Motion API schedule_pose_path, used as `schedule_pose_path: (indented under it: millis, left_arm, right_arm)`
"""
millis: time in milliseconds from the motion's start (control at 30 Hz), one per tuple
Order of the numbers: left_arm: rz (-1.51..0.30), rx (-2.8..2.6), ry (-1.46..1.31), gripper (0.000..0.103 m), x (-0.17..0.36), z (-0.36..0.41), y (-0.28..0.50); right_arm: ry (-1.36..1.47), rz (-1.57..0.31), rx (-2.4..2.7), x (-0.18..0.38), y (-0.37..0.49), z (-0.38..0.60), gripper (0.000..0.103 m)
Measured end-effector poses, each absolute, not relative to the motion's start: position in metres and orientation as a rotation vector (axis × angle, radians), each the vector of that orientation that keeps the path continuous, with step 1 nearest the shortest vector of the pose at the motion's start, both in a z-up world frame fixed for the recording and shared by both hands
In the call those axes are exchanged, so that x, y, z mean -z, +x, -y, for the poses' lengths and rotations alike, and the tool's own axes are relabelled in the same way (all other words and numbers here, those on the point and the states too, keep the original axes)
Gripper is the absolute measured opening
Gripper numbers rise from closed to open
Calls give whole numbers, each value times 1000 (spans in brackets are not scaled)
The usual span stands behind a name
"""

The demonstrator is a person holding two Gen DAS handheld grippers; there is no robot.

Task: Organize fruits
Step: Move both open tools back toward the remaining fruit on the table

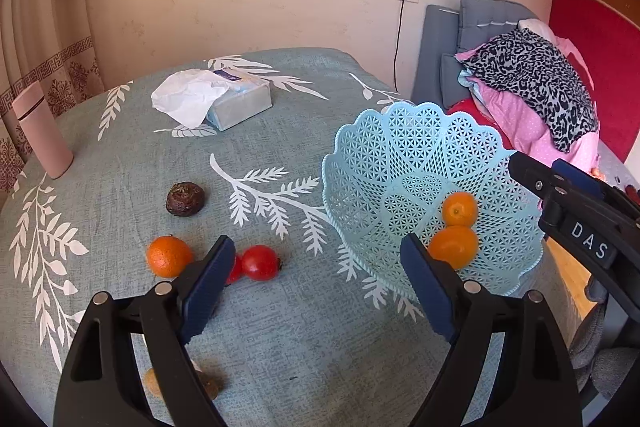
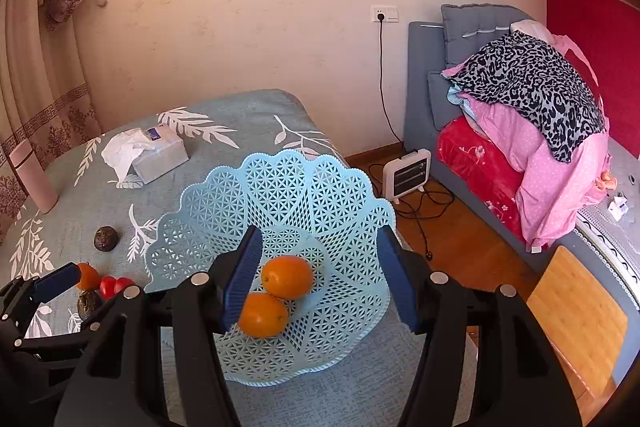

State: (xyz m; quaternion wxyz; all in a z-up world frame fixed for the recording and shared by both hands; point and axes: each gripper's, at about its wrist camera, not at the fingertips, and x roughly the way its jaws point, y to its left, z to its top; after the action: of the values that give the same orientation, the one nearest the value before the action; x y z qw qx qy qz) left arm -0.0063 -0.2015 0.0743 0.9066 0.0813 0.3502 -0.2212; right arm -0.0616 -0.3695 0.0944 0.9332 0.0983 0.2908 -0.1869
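Observation:
A light blue lattice basket (image 1: 400, 143) (image 2: 280, 179) stands on the right of the table and holds two oranges (image 1: 459, 209) (image 2: 287, 277). On the cloth lie a loose orange (image 1: 168, 255), two red tomatoes (image 1: 261, 262), a dark brown wrinkled fruit (image 1: 185, 199) and a brownish fruit (image 1: 152, 381) partly hidden under my left gripper. My left gripper (image 1: 318, 255) is open and empty above the cloth, between the tomatoes and the basket. My right gripper (image 2: 318, 247) is open and empty over the basket, above the oranges.
A tissue box (image 1: 236, 101) with a tissue pulled out sits at the far side of the table. A pink bottle (image 1: 42, 131) stands at the left edge. Right of the table are a wooden floor, a small heater (image 2: 406, 175) and a bed with piled bedding (image 2: 532, 115).

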Motion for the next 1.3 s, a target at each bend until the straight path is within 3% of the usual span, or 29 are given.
schedule_pose_path:
  millis: [267, 367, 1300]
  left_arm:
    - [-717, 410, 169, 84, -77, 183, -14]
    - [-717, 393, 168, 84, -77, 175, -18]
    - [-763, 176, 123, 84, -59, 64, -35]
  right_arm:
    - [194, -582, 359, -99, -65, 361, 63]
    - [186, -573, 352, -102, -67, 357, 69]
    - [148, -640, 161, -81, -60, 296, 69]
